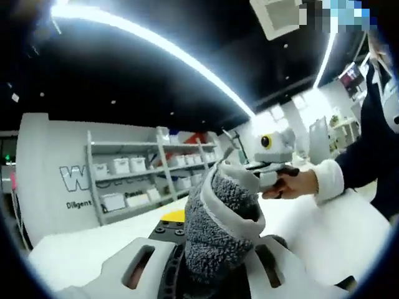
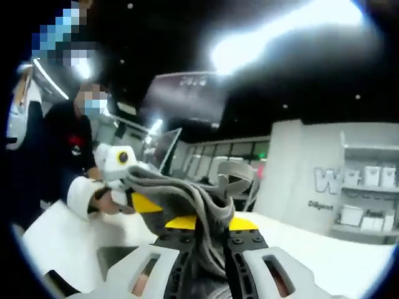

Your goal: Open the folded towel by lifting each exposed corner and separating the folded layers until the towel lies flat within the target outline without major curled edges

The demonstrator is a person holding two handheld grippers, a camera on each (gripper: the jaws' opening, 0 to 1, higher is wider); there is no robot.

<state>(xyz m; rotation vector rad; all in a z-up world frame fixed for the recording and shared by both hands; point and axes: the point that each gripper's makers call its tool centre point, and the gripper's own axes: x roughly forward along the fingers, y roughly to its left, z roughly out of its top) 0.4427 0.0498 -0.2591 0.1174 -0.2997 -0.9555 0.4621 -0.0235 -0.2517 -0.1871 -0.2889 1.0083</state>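
Observation:
The grey towel (image 1: 218, 224), fluffy with a pale hem, is held up off the white table (image 1: 75, 255) between both grippers. In the left gripper view my left gripper (image 1: 215, 265) is shut on a bunched part of it. The cloth rises to my right gripper (image 1: 249, 171), held by a hand (image 1: 299, 184) in a white cuff. In the right gripper view my right gripper (image 2: 209, 255) is shut on the towel (image 2: 181, 190), which stretches in folds leftward to my left gripper (image 2: 128, 180). No target outline can be made out.
The person in dark clothes (image 2: 56, 149) stands close behind the table (image 2: 62, 243). A grey shelf rack (image 1: 143, 174) with white bins stands against the far wall. More bins (image 2: 368, 205) sit on shelves at the right.

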